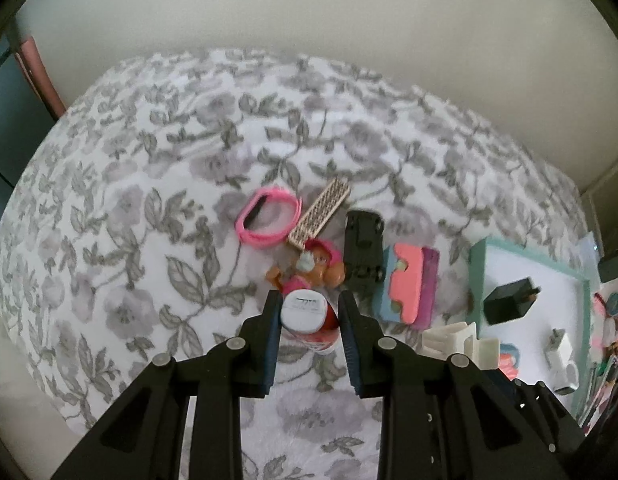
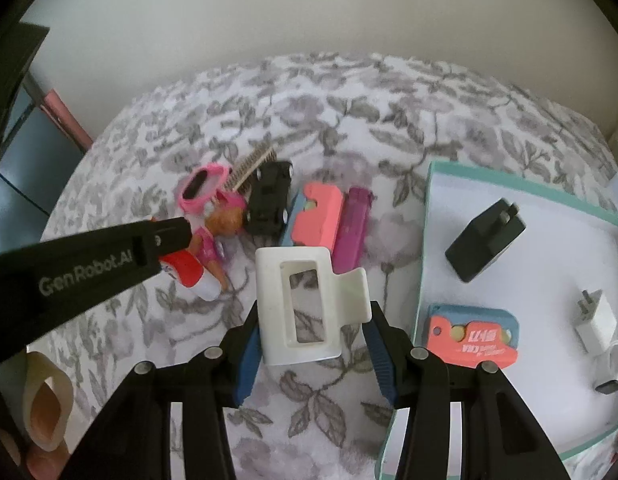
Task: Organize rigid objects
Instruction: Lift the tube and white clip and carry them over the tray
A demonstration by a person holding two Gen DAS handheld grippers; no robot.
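Now the left gripper has its fingers spread around a glue stick on the flowered bed cover, beside a doll and a black toy car. The right gripper pinches a white hair clip, just left of the teal tray holding a black charger.

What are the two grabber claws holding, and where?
The right gripper pinches the white plastic hair claw clip by its sides. The left gripper straddles the red-and-white glue stick; whether it grips is unclear.
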